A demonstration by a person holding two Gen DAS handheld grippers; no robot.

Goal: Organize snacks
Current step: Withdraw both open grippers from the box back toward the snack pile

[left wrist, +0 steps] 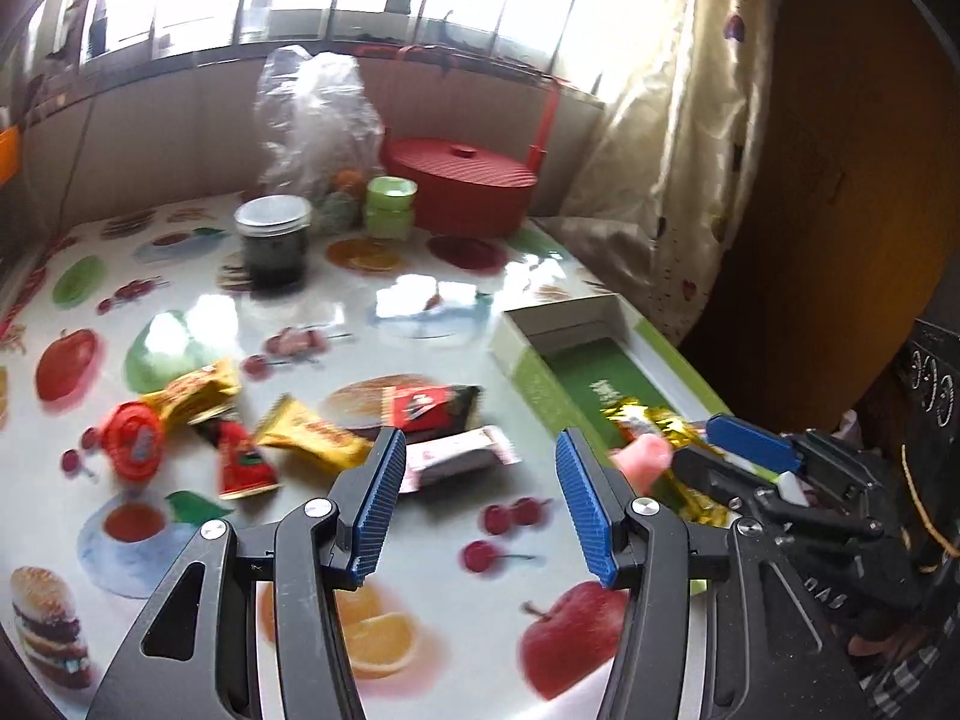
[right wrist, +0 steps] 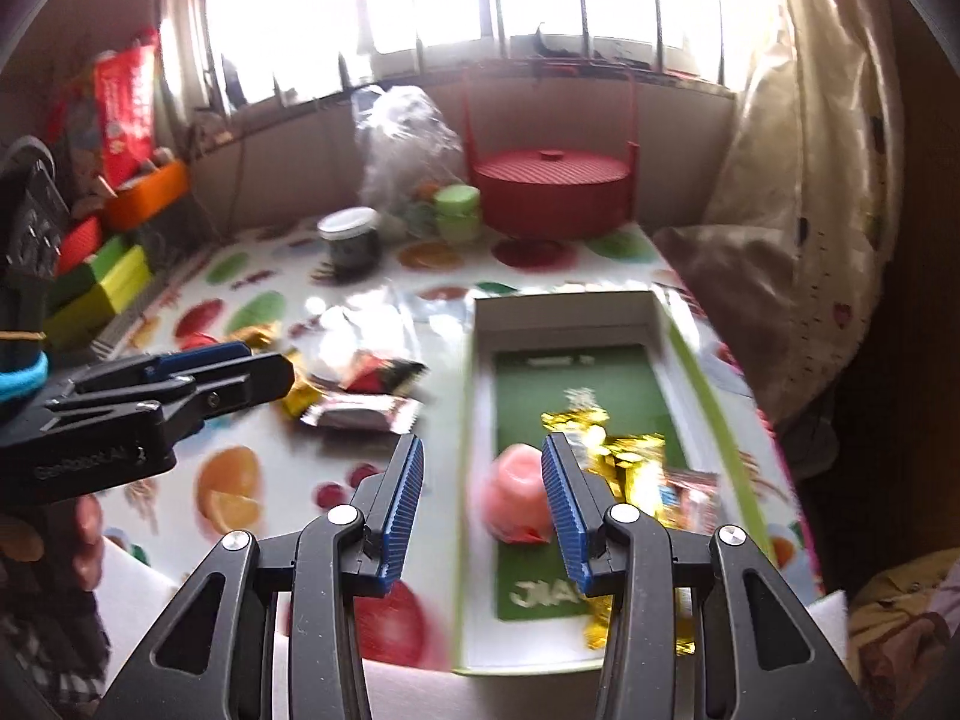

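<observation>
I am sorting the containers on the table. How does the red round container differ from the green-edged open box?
The red round container is closed with a knobbed lid; the green-edged open box has no lid on. The red container is round and stands at the far end by the window; the box is rectangular, shallow and near the grippers. What the red container holds is hidden; the box shows gold-wrapped snacks and a pink jelly cup. Both rest on the fruit-print table.

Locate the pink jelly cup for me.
The pink jelly cup lies inside the green box, in the near half beside the gold wrappers; in the right wrist view it sits just left of the right-hand fingertip.
</observation>
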